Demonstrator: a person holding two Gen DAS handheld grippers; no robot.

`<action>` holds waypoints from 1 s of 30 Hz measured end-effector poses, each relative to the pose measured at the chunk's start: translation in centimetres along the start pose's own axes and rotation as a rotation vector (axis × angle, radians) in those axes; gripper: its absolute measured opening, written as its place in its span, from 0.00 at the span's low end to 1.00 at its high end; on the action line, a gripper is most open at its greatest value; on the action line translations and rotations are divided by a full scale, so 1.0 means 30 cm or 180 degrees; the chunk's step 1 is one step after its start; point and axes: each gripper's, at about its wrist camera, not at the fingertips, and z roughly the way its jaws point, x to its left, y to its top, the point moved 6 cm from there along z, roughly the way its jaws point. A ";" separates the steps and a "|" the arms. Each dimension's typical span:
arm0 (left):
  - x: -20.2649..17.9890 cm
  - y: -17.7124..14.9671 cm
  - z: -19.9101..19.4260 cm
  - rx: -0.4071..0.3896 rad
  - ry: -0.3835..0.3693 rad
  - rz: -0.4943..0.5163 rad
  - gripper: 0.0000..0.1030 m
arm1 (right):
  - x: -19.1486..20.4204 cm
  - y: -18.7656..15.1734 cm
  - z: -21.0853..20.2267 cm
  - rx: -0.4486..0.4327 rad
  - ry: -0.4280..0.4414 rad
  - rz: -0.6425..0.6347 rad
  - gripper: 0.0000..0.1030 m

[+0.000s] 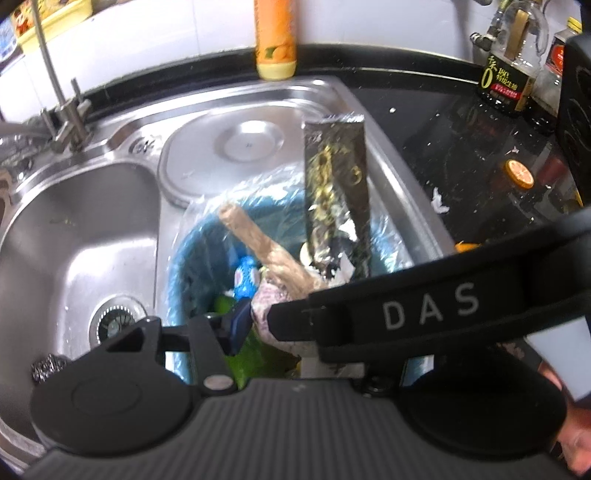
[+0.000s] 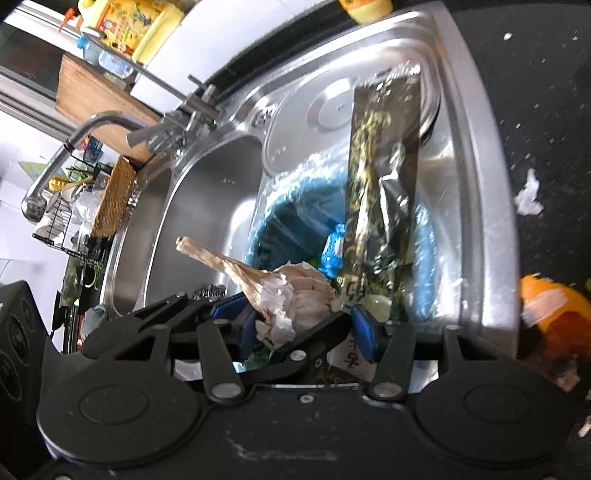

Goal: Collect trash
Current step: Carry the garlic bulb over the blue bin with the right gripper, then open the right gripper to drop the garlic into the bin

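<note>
Both wrist cams close above bin point(image 1: 192, 254).

We are reading "DAS" in pale capitals on a black gripper finger point(image 1: 430, 308) crossing the left wrist view. We are also making out a large "0" beside small Chinese characters on the dark label of a clear bottle point(image 1: 508, 79) on the counter — too blurred to read. The printing on the yellow jug point(image 2: 127, 31) is staying illegible.

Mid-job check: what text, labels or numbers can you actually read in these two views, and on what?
"DAS": black strap.
Large "0": dark label on the oil bottle; its other characters are too small to read.
Handwritten mark on the white slip: unreadable.
Yellow container print: blurred.
</note>
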 end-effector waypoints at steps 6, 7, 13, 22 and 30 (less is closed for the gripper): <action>0.021 -0.020 0.029 0.0069 -0.0057 -0.0065 0.53 | -0.002 0.001 0.042 0.0091 -0.0041 0.0025 0.52; 0.020 -0.022 0.033 0.0074 -0.0066 -0.0071 0.53 | -0.005 0.000 0.046 0.0099 -0.0045 0.0035 0.53; 0.020 -0.024 0.049 0.0081 -0.0093 -0.0070 0.53 | -0.012 -0.008 0.055 0.0112 -0.0074 0.0042 0.56; 0.023 -0.022 0.057 0.0070 -0.0071 -0.0059 0.64 | 0.004 -0.001 0.066 0.0111 0.0014 0.0061 0.71; 0.046 -0.001 0.008 -0.0100 0.0053 -0.0116 1.00 | 0.007 0.009 0.031 0.0088 0.0187 0.0163 0.87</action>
